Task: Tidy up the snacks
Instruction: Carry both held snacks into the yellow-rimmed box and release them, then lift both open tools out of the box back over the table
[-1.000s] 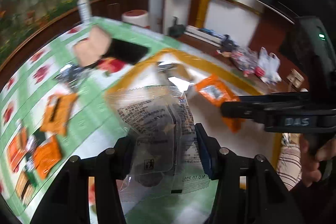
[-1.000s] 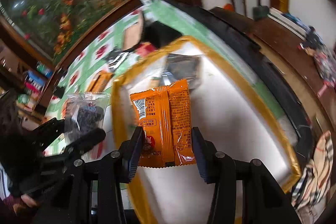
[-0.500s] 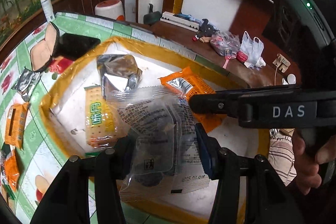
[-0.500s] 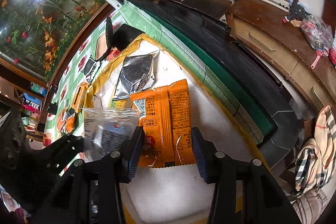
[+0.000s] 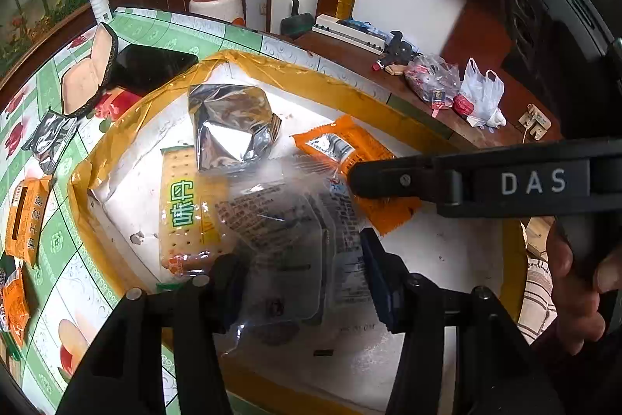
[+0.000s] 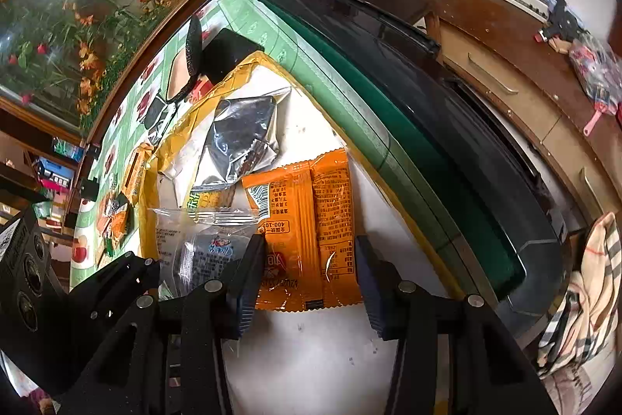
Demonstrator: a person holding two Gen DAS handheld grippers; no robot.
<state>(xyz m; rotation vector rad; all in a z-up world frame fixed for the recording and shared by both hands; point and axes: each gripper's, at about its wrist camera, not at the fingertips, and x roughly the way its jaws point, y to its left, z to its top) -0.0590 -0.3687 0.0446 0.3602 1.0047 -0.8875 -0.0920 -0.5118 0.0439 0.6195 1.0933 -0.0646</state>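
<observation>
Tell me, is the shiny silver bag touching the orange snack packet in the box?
Touching. In the right wrist view, a corner of the silver bag overlaps the top edge of the orange packet, with no white floor of the box showing between them.
</observation>
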